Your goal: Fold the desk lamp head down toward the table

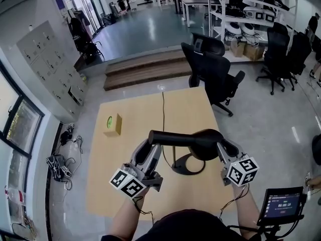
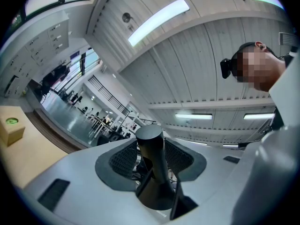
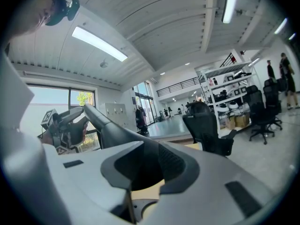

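- The bench (image 1: 130, 185) carries the desk lamp in its near half, towards the right edge. The far half is bare apart from a small box (image 1: 113, 124) near the left edge and the lamp's cable (image 1: 163, 115), which runs off over the far edge.
- The lamp's ring base (image 1: 190, 172) rests flat on the bench between the two grippers.
- Above the base, the lamp arm (image 1: 175, 137) lies about level. Its long axis runs left to right, roughly parallel to the near edge.
- The lamp head (image 1: 206, 143) is the thick end of that bar. It sits on the right, directly over the base and clear of the bench.
- The right gripper (image 1: 224, 148) comes up from the near side. Its jaws stand fairly wide and are closed onto the lamp head (image 3: 138, 170), which fills the gap between them.
- The left gripper (image 1: 152, 145) also comes up from the near side. Its jaws are closed narrowly on the thin free end of the arm (image 2: 152, 153), so that the round tip stands out past the pads.
- Governing relation: the head is at the right jaws, so the fold most likely falls to the right gripper, swinging downward, with the left gripper bracing the opposite end.
- The hinge is hidden under the bar and its position cannot be confirmed.
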### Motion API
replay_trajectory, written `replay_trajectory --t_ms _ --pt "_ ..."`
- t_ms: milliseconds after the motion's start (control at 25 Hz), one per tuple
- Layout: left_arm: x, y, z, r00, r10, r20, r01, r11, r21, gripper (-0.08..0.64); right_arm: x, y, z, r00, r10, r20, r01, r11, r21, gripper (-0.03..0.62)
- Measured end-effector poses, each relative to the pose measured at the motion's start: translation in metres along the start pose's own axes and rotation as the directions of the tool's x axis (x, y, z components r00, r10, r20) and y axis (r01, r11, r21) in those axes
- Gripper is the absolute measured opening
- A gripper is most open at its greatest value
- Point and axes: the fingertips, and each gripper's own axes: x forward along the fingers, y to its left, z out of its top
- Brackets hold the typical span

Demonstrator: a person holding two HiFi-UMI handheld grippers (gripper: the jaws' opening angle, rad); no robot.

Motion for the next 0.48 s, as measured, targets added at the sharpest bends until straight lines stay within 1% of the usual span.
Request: replay_trajectory --t_ms 280,480 --pt "0.0004 -0.0015 0.0033 1.000 -0.001 0.000 0.001 1.000 0.000 0.175 0.0012 0.0035 -0.0045 1.000 0.004 -0.009 -0.004 1.000 0.013 0.080" --pt "0.0051 -0.0007 -0.0001 1.000 0.001 0.000 -0.001 1.000 0.002 0.175 0.0042 -0.0014 -0.0093 1.000 0.007 -0.009 -0.006 1.000 0.022 0.080"
